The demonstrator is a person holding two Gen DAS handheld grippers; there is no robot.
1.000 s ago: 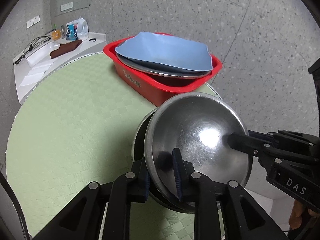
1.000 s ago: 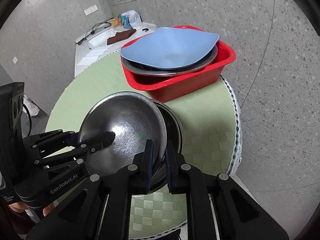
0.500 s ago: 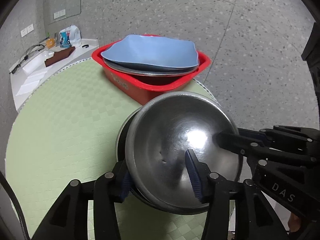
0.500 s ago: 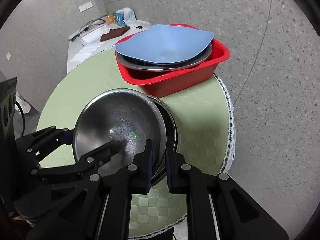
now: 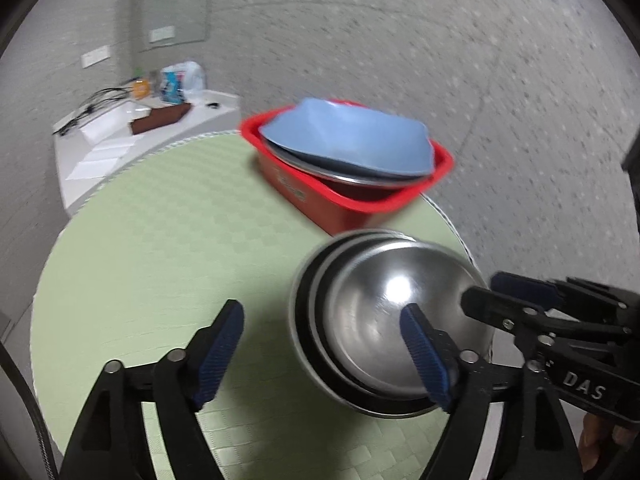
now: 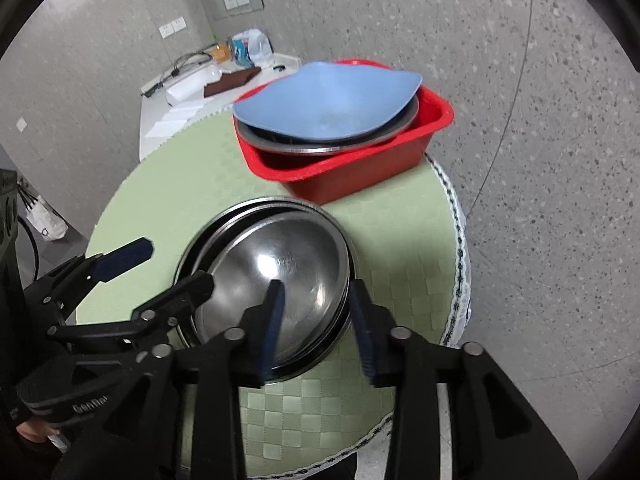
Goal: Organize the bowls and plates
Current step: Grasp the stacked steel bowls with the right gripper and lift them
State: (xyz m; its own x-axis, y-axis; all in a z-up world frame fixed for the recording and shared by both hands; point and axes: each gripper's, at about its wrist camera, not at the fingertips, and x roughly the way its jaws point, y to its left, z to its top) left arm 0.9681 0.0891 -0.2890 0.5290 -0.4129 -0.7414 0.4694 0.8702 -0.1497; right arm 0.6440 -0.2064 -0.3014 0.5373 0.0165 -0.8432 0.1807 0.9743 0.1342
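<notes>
A steel bowl (image 5: 384,316) (image 6: 276,276) sits nested on top of a stack of steel bowls on the green mat. My left gripper (image 5: 320,346) (image 6: 160,272) is opening wide. Its right pad hangs over the bowl and its left pad over the mat, and neither presses on the rim. My right gripper (image 6: 318,322) (image 5: 496,294) is opening too, with the stack's near rim loose between its pads. Behind the stack a red basin (image 5: 352,208) (image 6: 360,176) holds a blue plate (image 5: 348,140) (image 6: 324,104) lying on a steel dish.
The round table's green checked mat (image 5: 160,260) (image 6: 400,240) ends in a patterned edge at the right. A white counter (image 5: 100,144) with cables, bottles and a brown cloth stands behind. Grey speckled floor surrounds the table. A person's hand (image 5: 596,436) holds the right gripper.
Both grippers have let go of the top steel bowl, which has dropped from tilted to nested in the stack. The left jaws spread wide and drew back; the right jaws parted.
</notes>
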